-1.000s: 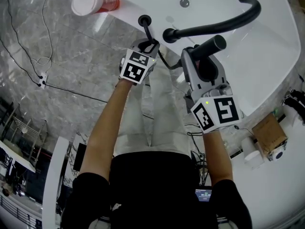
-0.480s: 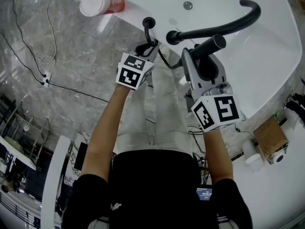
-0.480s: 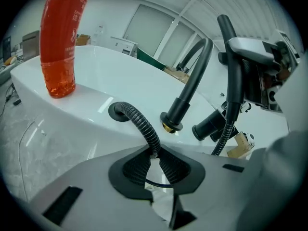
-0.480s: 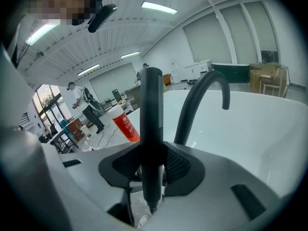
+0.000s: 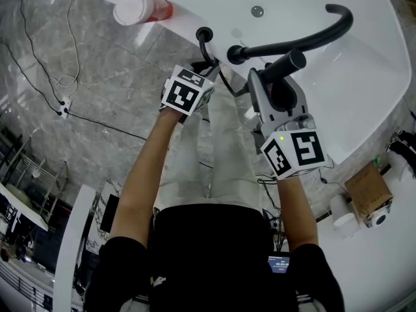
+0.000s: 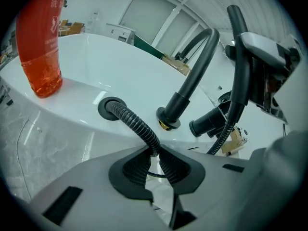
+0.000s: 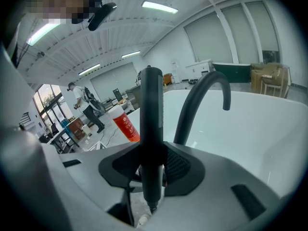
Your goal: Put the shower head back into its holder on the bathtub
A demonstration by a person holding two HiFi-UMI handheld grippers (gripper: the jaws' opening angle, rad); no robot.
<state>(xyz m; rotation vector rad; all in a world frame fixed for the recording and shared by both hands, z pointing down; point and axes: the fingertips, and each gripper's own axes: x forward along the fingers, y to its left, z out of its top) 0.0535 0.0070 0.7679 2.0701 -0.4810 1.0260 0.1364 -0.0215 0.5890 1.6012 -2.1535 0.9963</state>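
The black shower head (image 5: 286, 62) is a straight wand, and my right gripper (image 5: 272, 78) is shut on it over the tub's rim. In the right gripper view the shower head (image 7: 152, 129) stands upright between the pads. Its ribbed black hose (image 6: 132, 121) comes out of the round black holder (image 6: 111, 108) in the white bathtub rim (image 6: 72, 93). My left gripper (image 6: 153, 154) is shut on that hose just below the rim. In the head view the left gripper (image 5: 207, 65) sits right under the holder (image 5: 204, 34), left of the right gripper.
A curved black faucet (image 5: 292, 39) rises from the rim beside the holder, close to the shower head. A red bottle with a white cap (image 5: 142, 9) stands on the rim to the left. Cables (image 5: 45, 83) lie on the marble floor. A cardboard box (image 5: 368, 186) sits at the right.
My left gripper has lifted slightly and tilted with the hose still in its jaws. The right gripper and the shower head have stayed put.
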